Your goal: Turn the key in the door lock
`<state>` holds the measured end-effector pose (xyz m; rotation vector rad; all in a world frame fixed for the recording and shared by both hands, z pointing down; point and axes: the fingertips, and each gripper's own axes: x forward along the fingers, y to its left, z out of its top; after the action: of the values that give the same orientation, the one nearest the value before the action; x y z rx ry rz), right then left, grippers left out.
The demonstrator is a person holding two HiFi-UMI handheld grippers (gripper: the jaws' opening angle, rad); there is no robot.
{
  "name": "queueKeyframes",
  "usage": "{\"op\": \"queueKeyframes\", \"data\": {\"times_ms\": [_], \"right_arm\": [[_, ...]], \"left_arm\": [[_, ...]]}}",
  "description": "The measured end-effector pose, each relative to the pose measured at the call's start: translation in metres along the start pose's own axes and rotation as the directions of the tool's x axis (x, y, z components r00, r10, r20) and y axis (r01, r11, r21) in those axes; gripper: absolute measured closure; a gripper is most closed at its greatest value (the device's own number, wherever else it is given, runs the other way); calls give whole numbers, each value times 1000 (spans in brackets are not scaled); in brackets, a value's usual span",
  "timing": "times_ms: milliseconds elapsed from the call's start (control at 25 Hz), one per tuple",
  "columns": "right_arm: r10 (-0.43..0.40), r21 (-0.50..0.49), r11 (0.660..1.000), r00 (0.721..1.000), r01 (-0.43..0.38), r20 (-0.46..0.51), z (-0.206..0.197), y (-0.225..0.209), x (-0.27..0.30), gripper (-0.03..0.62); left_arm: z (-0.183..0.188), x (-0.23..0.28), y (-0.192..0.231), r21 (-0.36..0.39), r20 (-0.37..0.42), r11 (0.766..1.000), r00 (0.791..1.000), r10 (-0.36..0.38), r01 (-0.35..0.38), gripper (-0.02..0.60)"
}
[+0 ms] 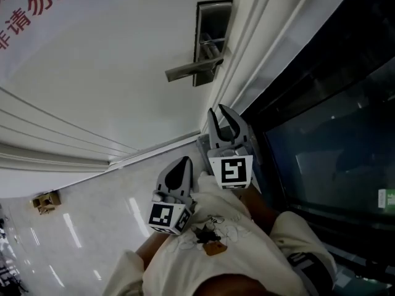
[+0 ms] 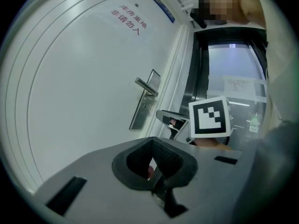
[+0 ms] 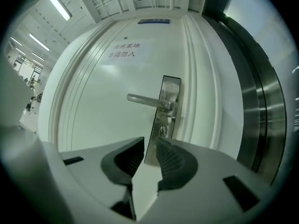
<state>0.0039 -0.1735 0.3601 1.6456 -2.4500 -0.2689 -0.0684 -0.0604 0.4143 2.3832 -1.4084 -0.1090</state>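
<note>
A white door [image 1: 105, 73] carries a steel lock plate [image 1: 213, 39] with a lever handle [image 1: 191, 71]. In the right gripper view the lock cylinder [image 3: 162, 131] sits on the plate [image 3: 168, 106] under the handle [image 3: 147, 100]; I cannot make out a key. My right gripper [image 1: 218, 111] points at the door's edge below the plate, apart from it, jaws open, nothing between them [image 3: 148, 141]. My left gripper [image 1: 184, 163] hangs lower and further left, tips together and empty [image 2: 152, 143]. From it I see the right gripper [image 2: 170, 120] ahead and the plate [image 2: 145, 106] beyond.
A paper notice [image 1: 37, 11] with red characters is stuck on the door. A white door frame [image 1: 259, 54] and a dark glass panel [image 1: 333, 134] stand to the right. Below is glossy floor [image 1: 80, 227] with a small brown object [image 1: 46, 200]. Cream sleeves [image 1: 216, 251] fill the bottom.
</note>
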Motion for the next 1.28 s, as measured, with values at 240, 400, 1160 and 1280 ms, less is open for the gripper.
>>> {"op": "queueKeyframes", "data": {"times_ms": [240,400,1160,1280], "right_arm": [[-27,-62,998,999,29,43,17,-18,39,510],[-40,-106,993,997,46,59,23,-31,62,485],[-7,19,1000,1000,7,6,13,-39,93,577],[13,163,986,1000,-16,19,11,-42,93,576]], "left_arm": [[10,8,9,19,26,999,999,25,-26,576],[12,14,9,28,34,999,999,33,-34,577],[23,19,11,46,53,996,996,72,-75,577],[23,20,10,48,56,996,996,72,-74,577]]}}
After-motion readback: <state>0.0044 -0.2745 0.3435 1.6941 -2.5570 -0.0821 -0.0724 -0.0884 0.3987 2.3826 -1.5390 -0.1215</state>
